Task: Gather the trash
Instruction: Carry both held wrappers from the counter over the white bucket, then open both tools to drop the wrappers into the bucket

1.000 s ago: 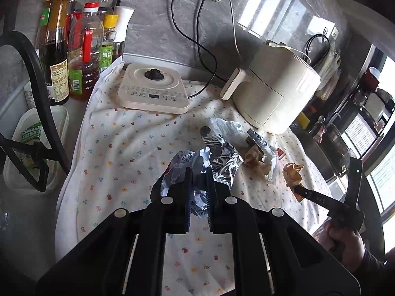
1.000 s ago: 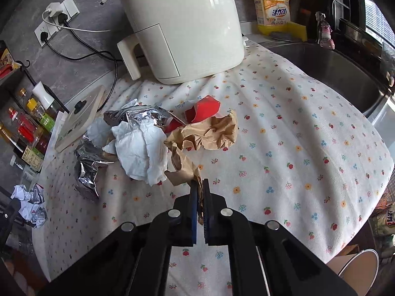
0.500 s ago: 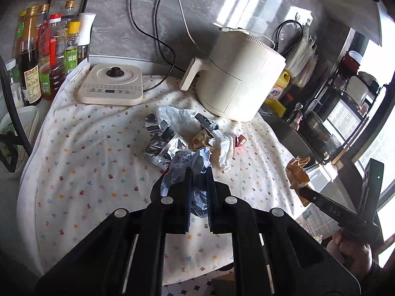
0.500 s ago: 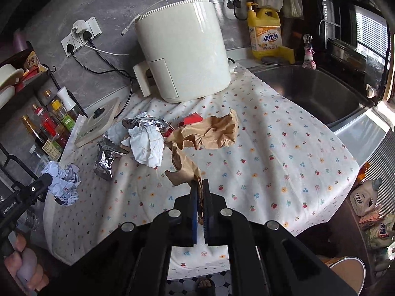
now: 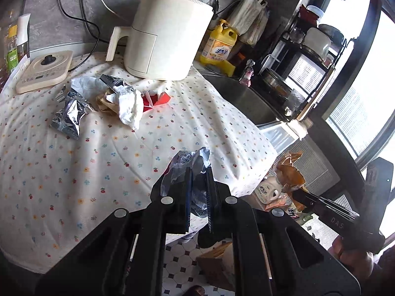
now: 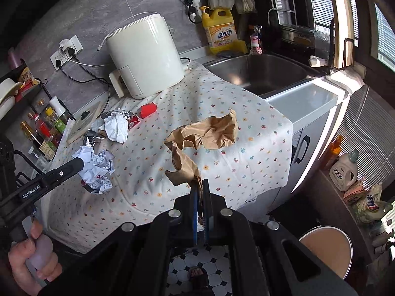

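kitchen surface [image 6: 246, 162] under a flowered cloth is carrying leftover foil and tissue trash [image 5: 118, 98] near the air fryer [image 5: 165, 39]. left gripper [image 5: 197, 192] is clamping crumpled receipt paper [image 6: 95, 165], jaws nearly closed. right gripper [image 6: 200, 207] is pinching just a thin tail of the torn brown paper bag [image 6: 207, 135], which is hanging over the cloth edge. risk: tail tearing or slipping, so the bag falls short of the bin [image 6: 325, 249].
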